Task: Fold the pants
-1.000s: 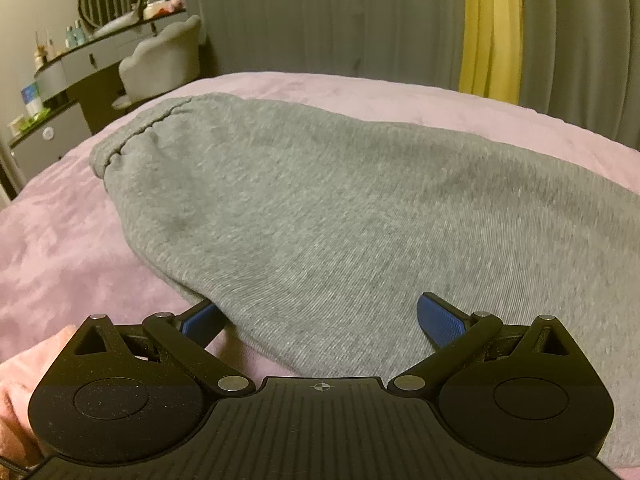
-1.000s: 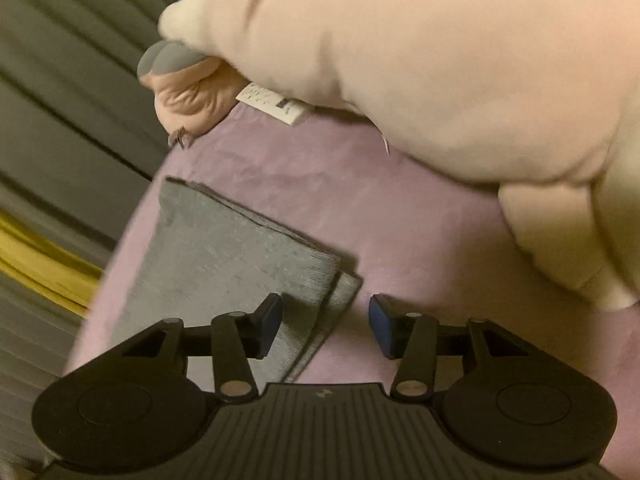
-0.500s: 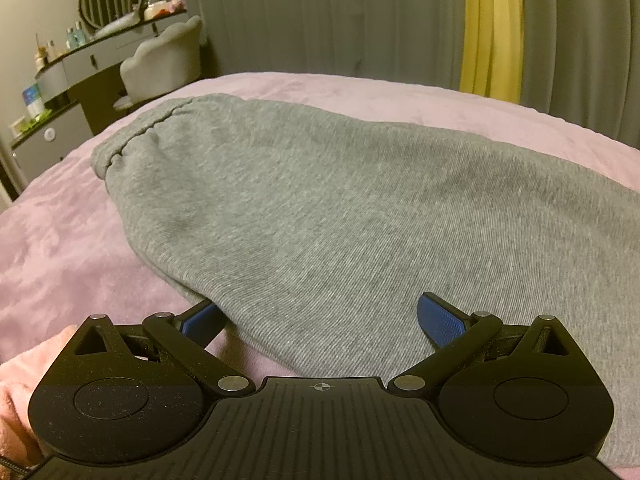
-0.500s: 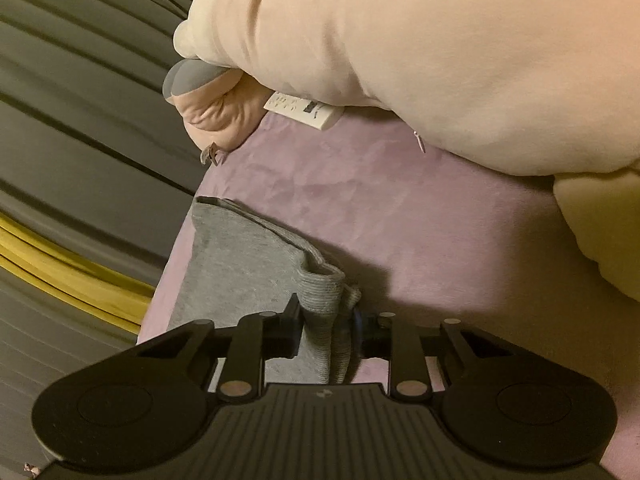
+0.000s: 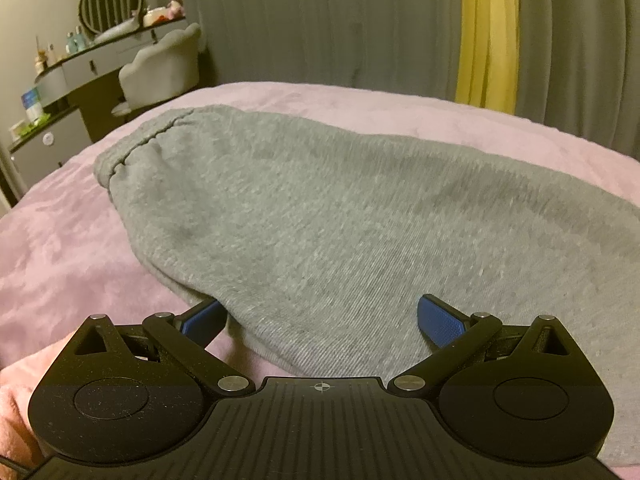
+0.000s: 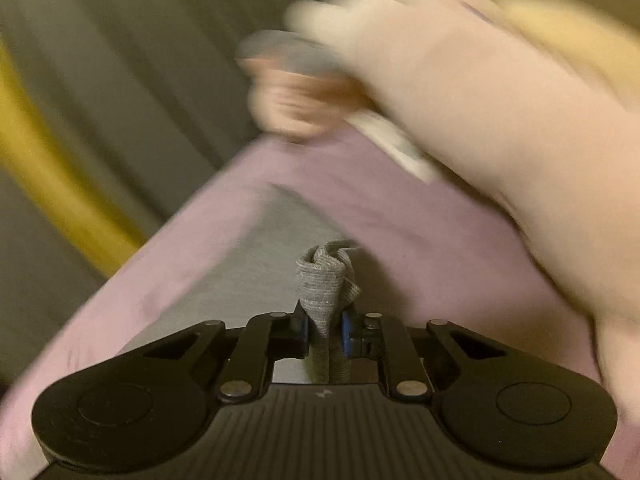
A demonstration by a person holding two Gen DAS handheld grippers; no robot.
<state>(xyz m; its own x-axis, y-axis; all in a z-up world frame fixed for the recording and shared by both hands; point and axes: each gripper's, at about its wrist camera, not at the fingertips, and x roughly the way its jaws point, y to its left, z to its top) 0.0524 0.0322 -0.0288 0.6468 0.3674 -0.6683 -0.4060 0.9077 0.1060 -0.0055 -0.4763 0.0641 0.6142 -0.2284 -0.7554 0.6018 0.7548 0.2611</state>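
Grey knit pants (image 5: pixel 304 216) lie flat across a pink bedspread (image 5: pixel 60 248), waistband at the far left in the left wrist view. My left gripper (image 5: pixel 320 316) stands open at the pants' near edge; one blue finger (image 5: pixel 200 318) is tucked under the cloth and the other finger (image 5: pixel 440 320) rests on top. In the blurred right wrist view the cuffed leg end (image 6: pixel 326 280) is bunched upright between the blue pads of my right gripper (image 6: pixel 325 328), whose jaws are closing on it. The rest of the leg (image 6: pixel 256 264) trails down to the bedspread (image 6: pixel 400 240).
A large pale plush toy (image 6: pixel 500 100) with a white tag lies close behind the right gripper. Grey curtains with a yellow strip (image 5: pixel 486 36) hang past the bed. A dressing table (image 5: pixel 80 64) and padded chair (image 5: pixel 164 64) stand at the far left.
The right gripper closed from wide open onto the pants' leg end, then rose and rolled, lifting the cuff off the bed. The left gripper stayed still.
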